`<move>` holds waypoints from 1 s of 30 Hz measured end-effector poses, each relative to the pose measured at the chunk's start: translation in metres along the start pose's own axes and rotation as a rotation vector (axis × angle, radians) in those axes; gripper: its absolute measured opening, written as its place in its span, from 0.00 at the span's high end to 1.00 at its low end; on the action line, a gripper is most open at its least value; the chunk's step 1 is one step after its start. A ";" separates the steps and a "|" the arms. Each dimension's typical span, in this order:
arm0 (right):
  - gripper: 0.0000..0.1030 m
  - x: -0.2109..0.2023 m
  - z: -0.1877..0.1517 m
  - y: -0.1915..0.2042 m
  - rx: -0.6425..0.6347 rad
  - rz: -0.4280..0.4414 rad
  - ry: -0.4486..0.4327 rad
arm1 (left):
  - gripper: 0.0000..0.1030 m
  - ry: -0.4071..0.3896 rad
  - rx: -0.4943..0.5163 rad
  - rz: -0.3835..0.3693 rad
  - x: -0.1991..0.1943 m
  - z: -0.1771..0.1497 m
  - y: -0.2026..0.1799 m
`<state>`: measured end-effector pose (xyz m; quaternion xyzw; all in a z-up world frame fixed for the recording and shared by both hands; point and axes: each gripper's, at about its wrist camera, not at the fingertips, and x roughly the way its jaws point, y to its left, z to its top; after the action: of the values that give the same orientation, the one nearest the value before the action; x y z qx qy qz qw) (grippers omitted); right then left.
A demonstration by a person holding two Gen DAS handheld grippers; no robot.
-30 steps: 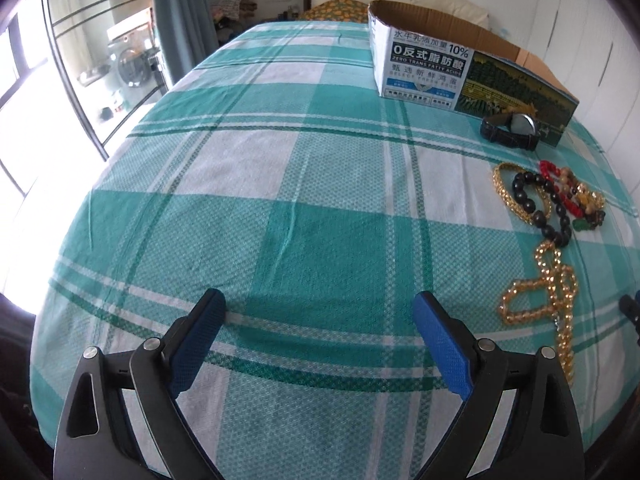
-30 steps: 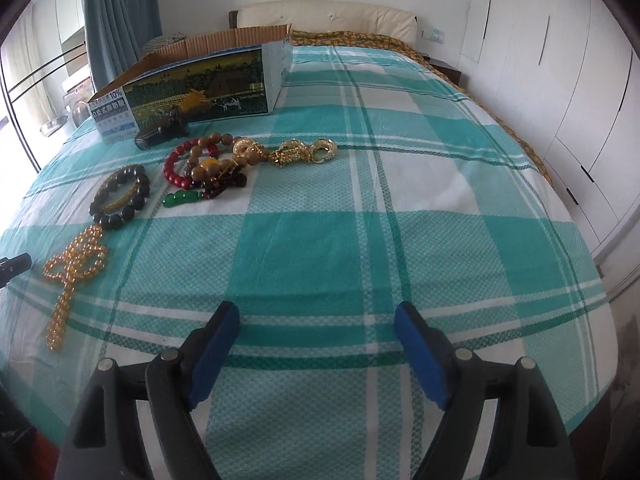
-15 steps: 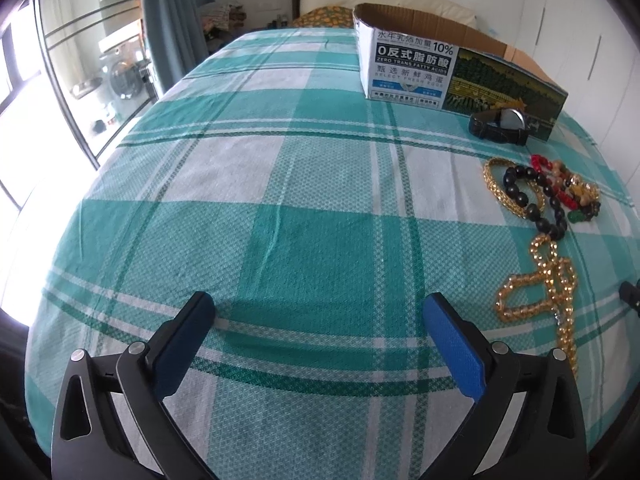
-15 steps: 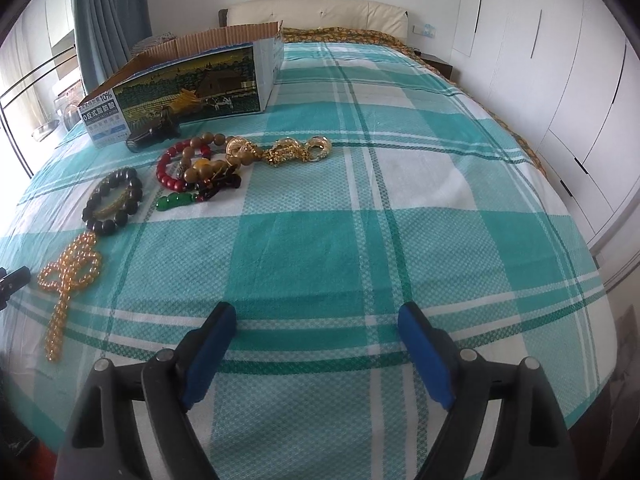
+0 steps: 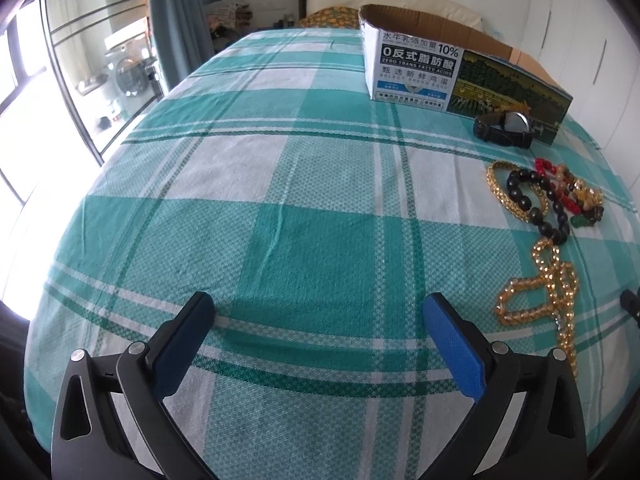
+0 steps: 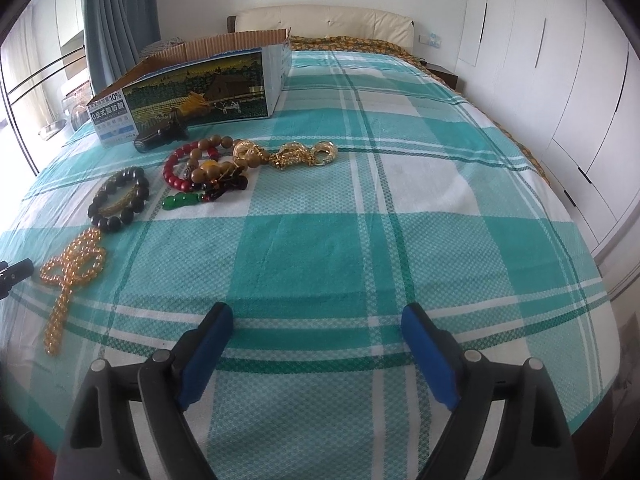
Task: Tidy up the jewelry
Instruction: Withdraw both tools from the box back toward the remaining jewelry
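The right gripper (image 6: 316, 322) has just been opening and, like the left gripper (image 5: 318, 312), gapes wide and empty; the tangled bead bracelets (image 6: 204, 168) could drag neighbours along if grabbed.

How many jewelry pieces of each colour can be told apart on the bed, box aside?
Gold: 3 - amber-gold bead string, gold chain bracelet, gold charm cluster
Dark: 2 - dark bead bracelet, watch
Red: 1 - red bead bracelet
Brown: 1 - brown bead bracelet
Green: 1 - green pendant
Total: 8; the tangled middle pile may hide more.
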<state>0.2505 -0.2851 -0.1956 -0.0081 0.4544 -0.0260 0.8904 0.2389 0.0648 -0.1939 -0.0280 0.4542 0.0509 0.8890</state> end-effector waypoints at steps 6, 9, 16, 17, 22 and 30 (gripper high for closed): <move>0.14 0.000 0.000 -0.001 -0.004 0.004 -0.005 | 0.00 -0.002 0.002 -0.002 0.000 0.000 0.000; 0.14 0.001 0.002 -0.001 -0.003 0.004 0.007 | 0.00 -0.002 0.002 -0.002 0.000 0.000 0.000; 0.14 -0.004 -0.002 0.007 0.008 -0.003 -0.007 | 0.00 -0.004 0.006 -0.006 0.000 0.000 0.000; 0.14 -0.007 -0.004 0.012 0.013 0.023 -0.015 | 0.00 -0.004 0.006 -0.006 0.000 0.000 0.000; 0.15 -0.023 -0.006 0.061 -0.008 0.251 -0.034 | 0.00 -0.004 0.007 -0.008 0.000 0.001 0.000; 0.15 0.000 0.017 0.151 -0.215 0.360 0.024 | 0.00 -0.005 0.008 -0.008 0.001 0.002 -0.001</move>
<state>0.2708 -0.1346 -0.1915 -0.0213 0.4594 0.1819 0.8691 0.2405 0.0642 -0.1934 -0.0263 0.4521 0.0456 0.8904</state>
